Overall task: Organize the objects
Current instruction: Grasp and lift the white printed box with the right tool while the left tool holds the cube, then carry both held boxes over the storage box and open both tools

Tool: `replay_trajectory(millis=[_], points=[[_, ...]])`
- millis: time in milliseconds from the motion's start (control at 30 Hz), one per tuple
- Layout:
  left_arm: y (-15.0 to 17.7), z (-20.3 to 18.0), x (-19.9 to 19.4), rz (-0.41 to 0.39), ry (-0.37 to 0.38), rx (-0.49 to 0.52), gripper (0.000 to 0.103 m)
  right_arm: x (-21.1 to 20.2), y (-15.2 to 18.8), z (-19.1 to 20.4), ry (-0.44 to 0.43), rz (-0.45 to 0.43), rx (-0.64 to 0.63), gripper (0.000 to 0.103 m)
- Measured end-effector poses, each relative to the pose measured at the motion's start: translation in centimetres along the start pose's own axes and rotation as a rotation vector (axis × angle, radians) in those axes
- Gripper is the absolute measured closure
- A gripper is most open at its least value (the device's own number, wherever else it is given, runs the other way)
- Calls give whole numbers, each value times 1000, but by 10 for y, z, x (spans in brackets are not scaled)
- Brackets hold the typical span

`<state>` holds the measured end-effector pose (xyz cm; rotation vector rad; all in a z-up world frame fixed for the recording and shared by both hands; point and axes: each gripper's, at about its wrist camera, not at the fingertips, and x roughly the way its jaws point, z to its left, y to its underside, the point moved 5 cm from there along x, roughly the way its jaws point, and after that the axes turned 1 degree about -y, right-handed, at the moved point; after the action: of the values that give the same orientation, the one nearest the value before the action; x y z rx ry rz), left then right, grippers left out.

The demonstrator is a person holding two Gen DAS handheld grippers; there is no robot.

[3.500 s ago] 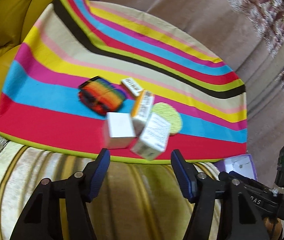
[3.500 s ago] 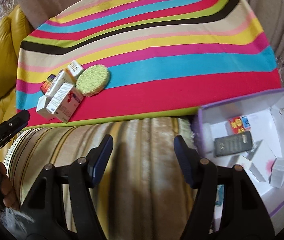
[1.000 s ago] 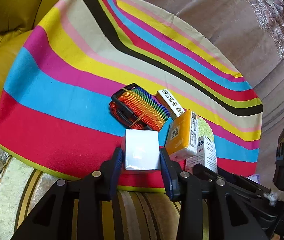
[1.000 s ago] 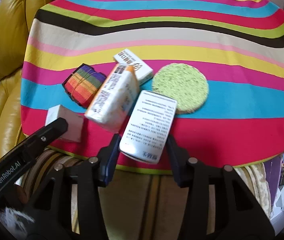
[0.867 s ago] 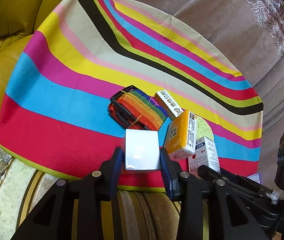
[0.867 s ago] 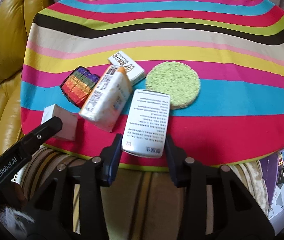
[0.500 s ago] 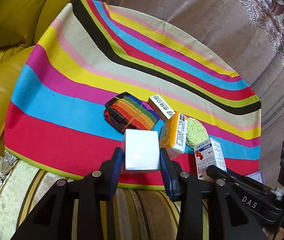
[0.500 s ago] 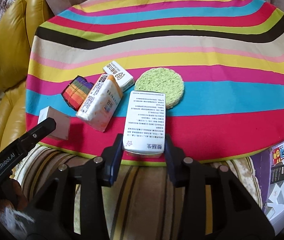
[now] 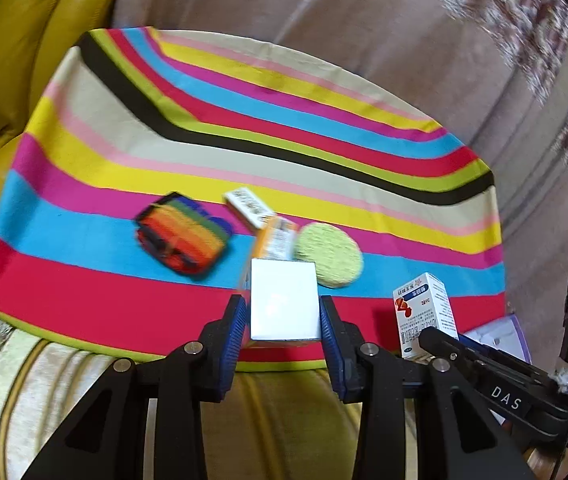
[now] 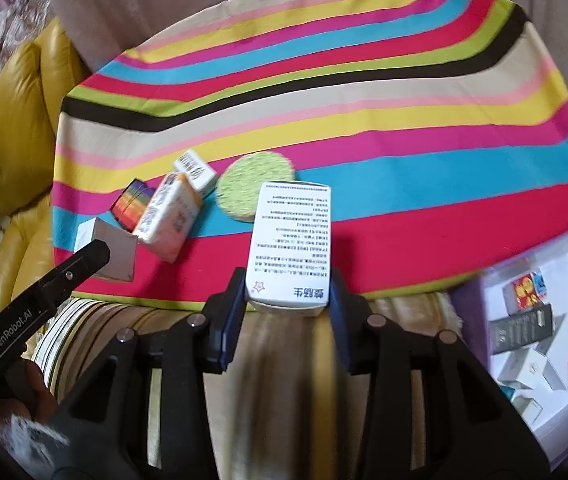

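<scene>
Cloth in curved bands of red, blue, pink, yellow, cream, green and black fills the middle of the left wrist view, smooth and flat over a round-edged top. At lower centre the left gripper clamps a plain white box between its two blue ribbed pads, one on each side. Behind the box, four things lie on the cloth: a blurred roll of rainbow strap, a small white carton, an orange carton half hidden by the white box, and a round green sponge with a coarse face. At lower right a tall white medicine box with red and blue print sits in the other tool, its foot cut off by a black finger. Yellow leather fills the upper left; a purple bin corner shows at right.

In the right wrist view, the right gripper is closed on the medicine box, pads pressing its near end, the printed back upward, the text too small to read. The sponge is partly covered by it. The orange carton, small carton and strap cluster at centre left. The white box sits at the tip of the left tool's black finger. At right, a purple bin holds several small boxes, blurred and cut off by the frame.
</scene>
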<state>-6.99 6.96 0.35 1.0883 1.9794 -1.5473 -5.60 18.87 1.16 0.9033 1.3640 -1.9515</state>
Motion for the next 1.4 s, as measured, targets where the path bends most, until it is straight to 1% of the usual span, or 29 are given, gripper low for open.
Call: replay_trajectory(millis=[267,567,700,833,1000,1133,1300,1400], points=[[5,-66,15,32,78,106,65,-28,5,-54,34,-42,106,60],[17,-148,36,82,176,243,65,-59,13,-141,132,-85,252,60],[26,-184,41,101,221,308,65,-70,17,-181,182,-100,316,60],[37,-217,48,137,268,363,65,-79,21,-219,230,-112,379,60],[48,-246,55,169,304,414,65,-84,24,-255,282,-120,434,60],[56,-262,61,196,329,443,65,-84,25,-275,310,-122,461,60],[63,-278,71,225,344,465,65,-85,23,-293,328,-129,481,59],[68,-286,81,266,362,473,63,-86,21,-298,338,-136,487,59]])
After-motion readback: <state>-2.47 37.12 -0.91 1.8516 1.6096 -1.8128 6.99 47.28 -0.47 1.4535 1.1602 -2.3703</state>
